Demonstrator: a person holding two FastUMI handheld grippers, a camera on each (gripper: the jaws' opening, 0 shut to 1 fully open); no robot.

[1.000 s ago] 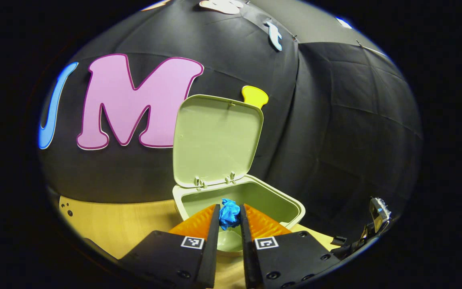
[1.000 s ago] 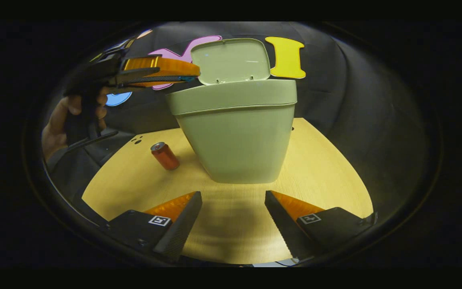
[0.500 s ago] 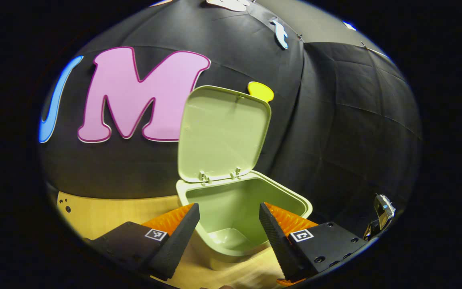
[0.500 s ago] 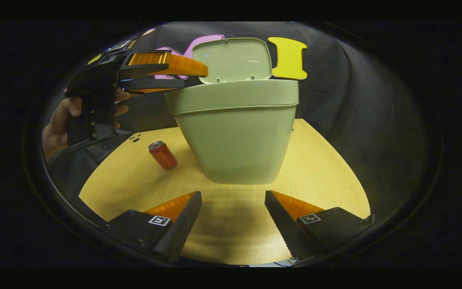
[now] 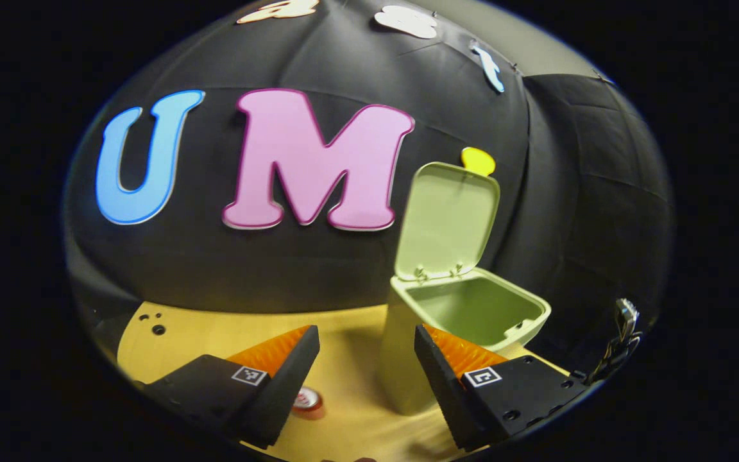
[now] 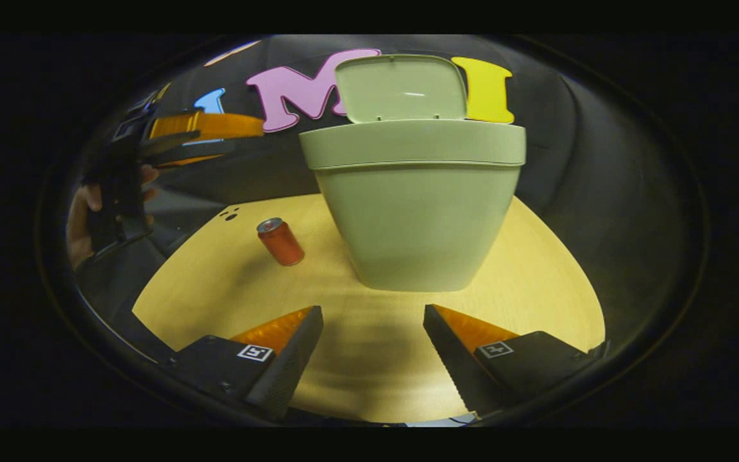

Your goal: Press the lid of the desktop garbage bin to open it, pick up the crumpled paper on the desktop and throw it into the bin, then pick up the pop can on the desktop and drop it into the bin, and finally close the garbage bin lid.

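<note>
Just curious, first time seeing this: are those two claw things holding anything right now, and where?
Nothing. The left gripper and right gripper both have open, empty jaws; the pop can stands untouched on the desktop.

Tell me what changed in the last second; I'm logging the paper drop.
The left gripper let go of the blue paper over the open bin, opened its fingers and drew back leftward. Lid up, can upright, right gripper open: unchanged.

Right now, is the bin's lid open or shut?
Open. The lid stands up behind the bin, and in the left gripper view its hollow inside shows.
</note>
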